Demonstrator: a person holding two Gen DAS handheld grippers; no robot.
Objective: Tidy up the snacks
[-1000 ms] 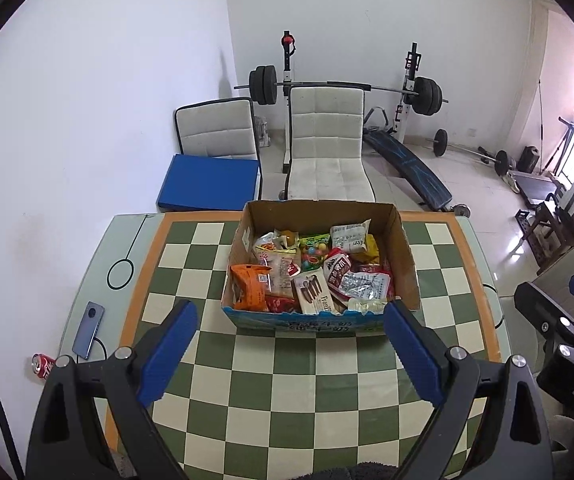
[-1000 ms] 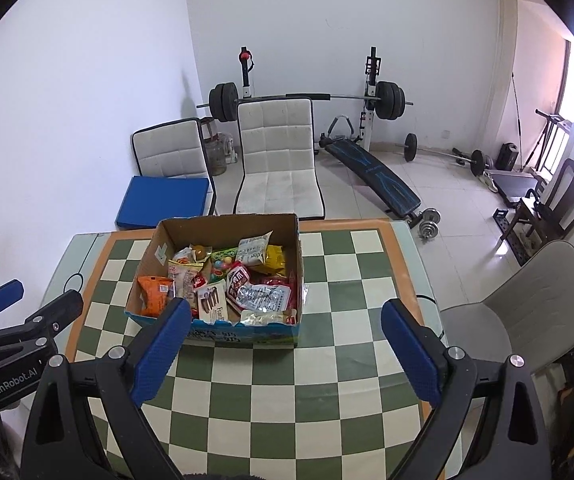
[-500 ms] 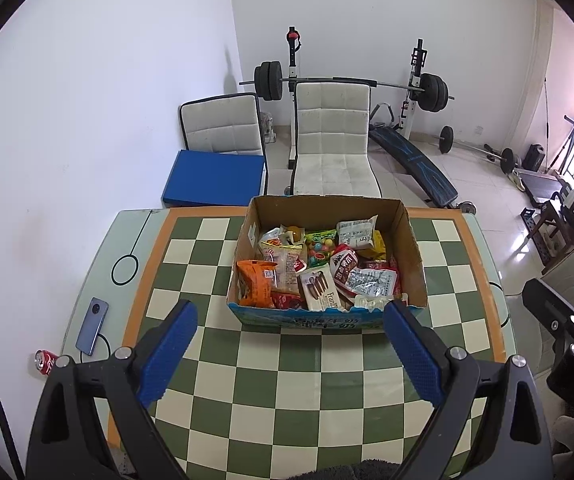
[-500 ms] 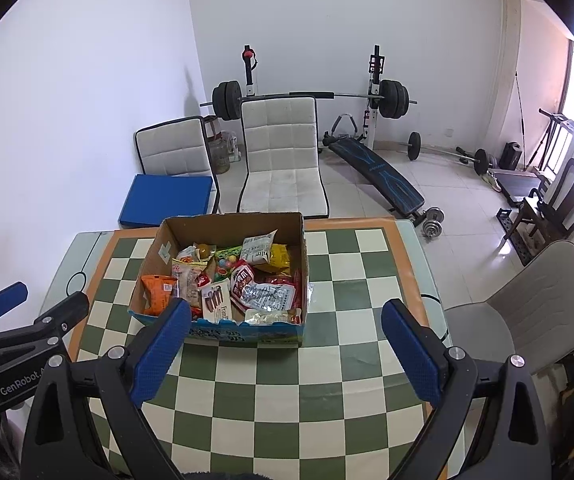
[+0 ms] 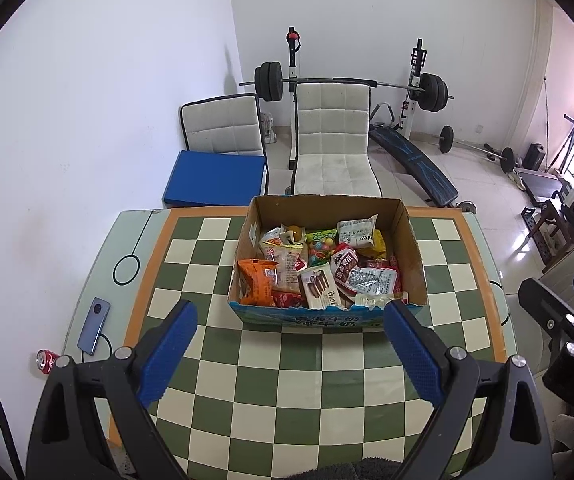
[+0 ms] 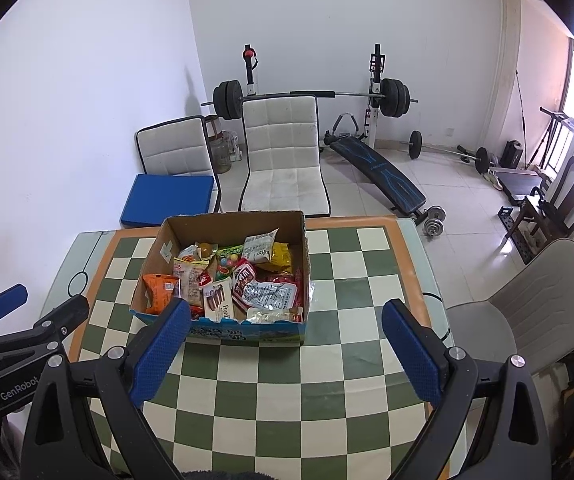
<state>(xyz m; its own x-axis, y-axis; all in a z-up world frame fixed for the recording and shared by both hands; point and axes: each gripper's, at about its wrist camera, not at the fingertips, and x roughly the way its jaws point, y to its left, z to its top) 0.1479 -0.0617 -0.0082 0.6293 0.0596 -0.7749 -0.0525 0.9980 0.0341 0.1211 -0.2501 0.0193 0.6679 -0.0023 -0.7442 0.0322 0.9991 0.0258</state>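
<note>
You are holding both grippers, left (image 5: 289, 354) and right (image 6: 285, 354), spread wide and empty above the table (image 5: 307, 384), facing the snack box (image 5: 327, 318).

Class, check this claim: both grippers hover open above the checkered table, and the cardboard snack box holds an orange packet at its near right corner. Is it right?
One error: the orange packet lies at the near left corner of the cardboard snack box, as the left wrist view shows. The rest stands.

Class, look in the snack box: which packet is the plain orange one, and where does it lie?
The orange packet lies in the near-left corner of the cardboard box; its neighbours are white, red or yellow.
</note>
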